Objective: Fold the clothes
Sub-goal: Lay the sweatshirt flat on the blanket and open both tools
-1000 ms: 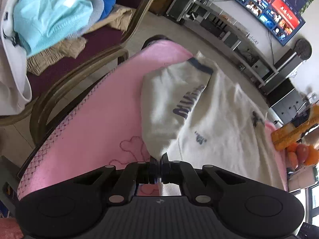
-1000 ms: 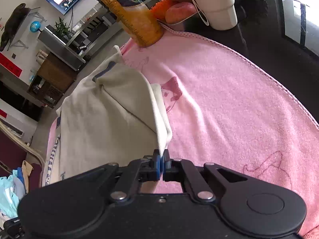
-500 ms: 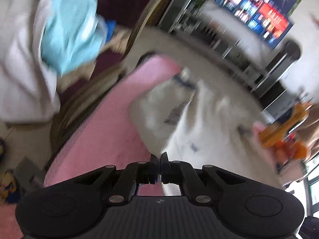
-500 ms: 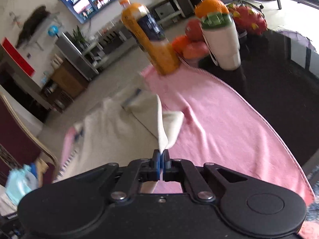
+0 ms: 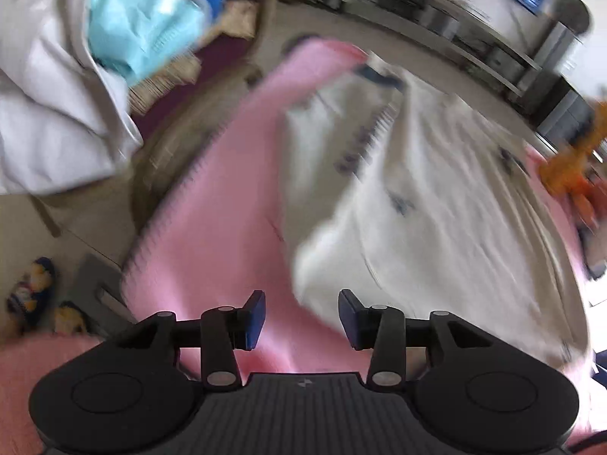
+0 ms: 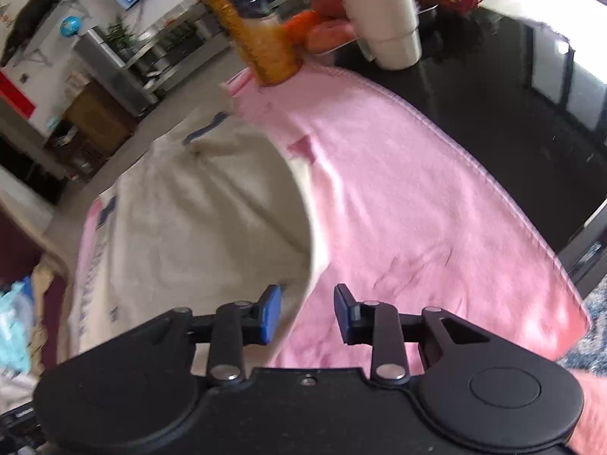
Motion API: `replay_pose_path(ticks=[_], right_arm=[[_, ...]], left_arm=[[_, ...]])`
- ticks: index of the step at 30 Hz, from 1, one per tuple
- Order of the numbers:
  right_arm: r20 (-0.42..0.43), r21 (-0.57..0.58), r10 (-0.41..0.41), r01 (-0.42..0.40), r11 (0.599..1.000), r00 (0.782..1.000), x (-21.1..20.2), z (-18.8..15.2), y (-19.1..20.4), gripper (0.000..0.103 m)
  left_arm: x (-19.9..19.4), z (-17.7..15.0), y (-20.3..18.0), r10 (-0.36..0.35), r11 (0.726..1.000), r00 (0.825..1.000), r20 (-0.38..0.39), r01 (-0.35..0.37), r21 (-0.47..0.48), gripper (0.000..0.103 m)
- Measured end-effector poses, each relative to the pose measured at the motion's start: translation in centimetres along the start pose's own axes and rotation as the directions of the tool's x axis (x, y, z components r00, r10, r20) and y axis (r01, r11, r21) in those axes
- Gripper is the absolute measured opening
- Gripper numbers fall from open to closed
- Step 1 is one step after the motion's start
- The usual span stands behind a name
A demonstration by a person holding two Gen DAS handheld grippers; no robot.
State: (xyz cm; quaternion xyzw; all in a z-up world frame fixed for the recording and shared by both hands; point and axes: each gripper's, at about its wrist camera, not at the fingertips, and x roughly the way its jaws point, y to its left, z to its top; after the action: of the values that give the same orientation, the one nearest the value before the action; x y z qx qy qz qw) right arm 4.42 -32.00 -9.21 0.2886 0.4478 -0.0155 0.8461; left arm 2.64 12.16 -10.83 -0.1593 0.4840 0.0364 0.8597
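A cream garment with dark blue lettering [image 5: 425, 197] lies on a pink towel [image 5: 227, 197] spread over the table; the left wrist view is motion-blurred. My left gripper [image 5: 301, 320] is open and empty, just above the garment's near corner. In the right wrist view the garment [image 6: 197, 220] lies with its near edge curled up from the pink towel [image 6: 409, 204]. My right gripper [image 6: 307, 313] is open and empty, with the garment's edge just ahead of the jaws.
An orange drink bottle [image 6: 250, 26], a white cup [image 6: 383, 19] and fruit [image 6: 315, 26] stand at the towel's far end on the dark table [image 6: 512, 87]. A chair holds a pile of clothes [image 5: 95, 57] to the left. A TV stand [image 5: 436, 11] stands beyond.
Both grippers were shut on the garment's near edge and lifted it; now both have opened and let go, and the garment lies on the towel.
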Motion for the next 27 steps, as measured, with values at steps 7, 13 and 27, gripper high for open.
replay_pose_path(ticks=[7,13,27], right_arm=[[-0.215,-0.206,0.177,-0.222,0.953,0.960,2.9,-5.1,4.4,0.040],[-0.231,-0.457,0.116,-0.213,0.864,0.966,4.8,-8.1,8.5,0.040],[-0.132,-0.592,-0.004,-0.076,0.803,0.991,3.2,-9.4,10.8,0.011]], left_arm=[[1.8,-4.7,-4.5,-0.113,0.976,0.985,-0.130,0.135,0.173,0.039],[2.9,-6.4,-9.1,-0.052,0.907,0.996,-0.068,0.075,0.414,0.039],[2.2,-5.7,-9.7,-0.012,0.859,0.997,-0.077,0.049,0.509,0.008]])
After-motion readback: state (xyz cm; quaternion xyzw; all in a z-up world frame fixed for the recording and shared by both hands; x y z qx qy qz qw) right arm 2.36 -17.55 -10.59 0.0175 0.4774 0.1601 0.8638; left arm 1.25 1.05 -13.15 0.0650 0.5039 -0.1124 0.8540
